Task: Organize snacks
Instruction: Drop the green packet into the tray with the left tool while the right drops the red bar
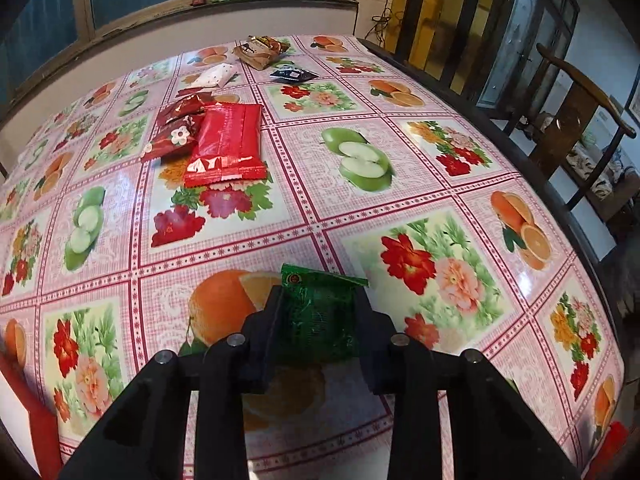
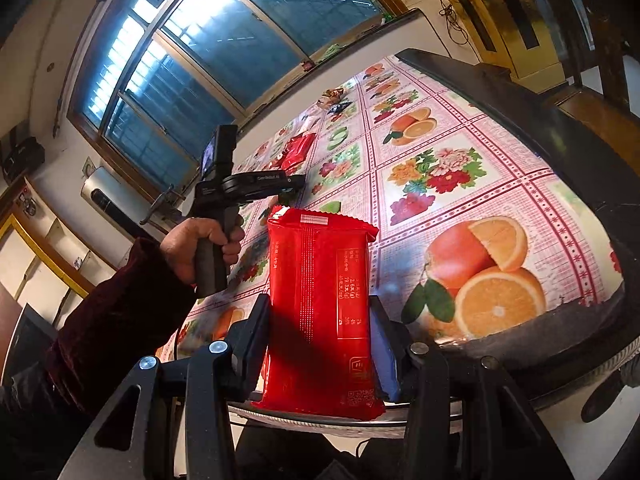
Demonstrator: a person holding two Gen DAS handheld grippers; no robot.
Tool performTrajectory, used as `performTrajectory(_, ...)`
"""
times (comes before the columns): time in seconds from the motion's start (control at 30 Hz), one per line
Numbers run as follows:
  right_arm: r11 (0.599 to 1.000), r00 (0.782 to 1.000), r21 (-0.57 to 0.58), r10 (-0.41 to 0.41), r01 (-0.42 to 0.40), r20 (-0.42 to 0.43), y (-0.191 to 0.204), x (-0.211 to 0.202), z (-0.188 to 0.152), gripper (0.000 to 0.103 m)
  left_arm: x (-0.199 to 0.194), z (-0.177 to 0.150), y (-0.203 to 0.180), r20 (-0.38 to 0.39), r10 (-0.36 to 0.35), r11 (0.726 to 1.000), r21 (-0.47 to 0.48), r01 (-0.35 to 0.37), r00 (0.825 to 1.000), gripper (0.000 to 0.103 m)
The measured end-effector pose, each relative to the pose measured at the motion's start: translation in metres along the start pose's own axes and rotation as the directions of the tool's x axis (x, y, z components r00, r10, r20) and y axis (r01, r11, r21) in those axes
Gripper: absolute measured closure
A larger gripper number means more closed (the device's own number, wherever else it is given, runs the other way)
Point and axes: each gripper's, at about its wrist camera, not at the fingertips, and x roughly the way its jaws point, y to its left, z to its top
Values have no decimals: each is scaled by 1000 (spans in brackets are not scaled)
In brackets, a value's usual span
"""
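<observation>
A small green packet (image 1: 320, 312) is clamped in the left claw (image 1: 318, 320), low over the fruit-patterned tabletop (image 1: 400, 184). A long red packet (image 2: 320, 312) is clamped upright in the right claw (image 2: 318, 344) at the tabletop's near edge. Farther off, a large red packet (image 1: 226, 146) is seen lying beside small dark-red packets (image 1: 176, 132); beyond them, white (image 1: 214, 75), dark (image 1: 292, 74) and brown packets (image 1: 260, 52) are scattered.

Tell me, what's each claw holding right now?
Left gripper shut on a green snack packet. Right gripper shut on a red snack pack. More snacks across the table; nothing in the way.
</observation>
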Motion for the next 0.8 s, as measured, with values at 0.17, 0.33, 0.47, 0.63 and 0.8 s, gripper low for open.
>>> performTrajectory(0.17,1000,999,-16,-20,20,-26,11,14,-1,53,-38,-39,13,47,-49,998,-25,51,998,74)
performTrajectory(0.33,998,997,-59,-4,0,-74,39,45,10,53,-114,-81,29,152,-59,998,16,57,987,73)
performTrajectory(0.47,985,992,-147,78,-92,-96,95,81,32,53,-192,-102,64,252,14,999,35,-23,968,73)
performTrajectory(0.63,923,954,-245,297,-296,-35,205,119,72,52,-273,-107,132,301,181,983,-35,-179,936,68)
performTrajectory(0.8,862,930,-348,353,-367,-105,296,185,72,1,-295,-128,191,276,368,927,-181,-328,888,4)
